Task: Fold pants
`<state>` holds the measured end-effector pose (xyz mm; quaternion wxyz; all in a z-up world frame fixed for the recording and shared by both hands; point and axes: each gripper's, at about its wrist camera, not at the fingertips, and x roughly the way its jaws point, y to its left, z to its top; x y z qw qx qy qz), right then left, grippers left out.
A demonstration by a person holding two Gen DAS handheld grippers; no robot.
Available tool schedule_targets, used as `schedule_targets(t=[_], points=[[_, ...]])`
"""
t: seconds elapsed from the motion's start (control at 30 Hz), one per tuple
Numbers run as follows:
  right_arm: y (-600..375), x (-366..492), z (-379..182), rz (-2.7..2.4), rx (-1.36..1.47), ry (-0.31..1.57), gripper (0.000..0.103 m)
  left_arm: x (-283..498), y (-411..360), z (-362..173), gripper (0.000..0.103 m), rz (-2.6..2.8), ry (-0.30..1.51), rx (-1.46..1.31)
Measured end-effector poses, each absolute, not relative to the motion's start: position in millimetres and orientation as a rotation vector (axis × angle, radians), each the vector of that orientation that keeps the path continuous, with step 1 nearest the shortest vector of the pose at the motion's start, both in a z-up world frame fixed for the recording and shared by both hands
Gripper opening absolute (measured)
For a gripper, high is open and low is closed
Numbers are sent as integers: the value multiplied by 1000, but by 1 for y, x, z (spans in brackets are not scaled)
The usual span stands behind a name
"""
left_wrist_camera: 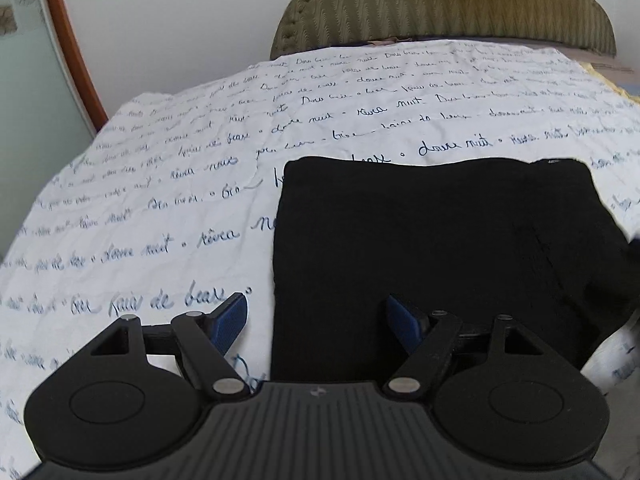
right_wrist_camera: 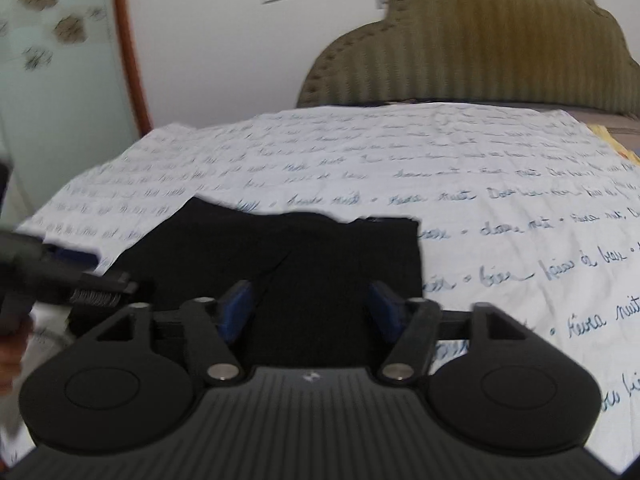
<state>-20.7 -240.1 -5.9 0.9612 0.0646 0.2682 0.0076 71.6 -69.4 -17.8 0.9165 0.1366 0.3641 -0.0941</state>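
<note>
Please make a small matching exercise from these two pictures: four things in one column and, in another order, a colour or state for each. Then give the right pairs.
Things
1. pants
2. bed sheet
3. headboard
4. left tool

Descriptions
A. olive-green, padded, with ribbed stitching
B. open, with nothing between its blue pads
C. black, folded into a flat rectangle
D. white, printed with blue handwriting

Right pairs: 1-C, 2-D, 3-A, 4-B

The right tool is open too, over the near edge of the pants.
</note>
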Motion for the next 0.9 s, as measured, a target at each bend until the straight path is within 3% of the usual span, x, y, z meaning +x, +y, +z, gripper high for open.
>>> schedule_targets(t=[0.13, 0.3, 0.5, 0.9], points=[[-220, -23, -30, -43, -2, 584, 73, 65, -66, -18, 76, -182, 765, 249], [-204, -40, -14, -60, -8, 534, 74, 52, -59, -17, 77, -162, 762, 224], [-178, -70, -6, -26, -31, 518, 86, 35, -52, -14, 77, -146, 771, 192], [-159, -95, -6, 10, -50, 506, 92, 16, -32, -7, 81, -87, 742, 184]])
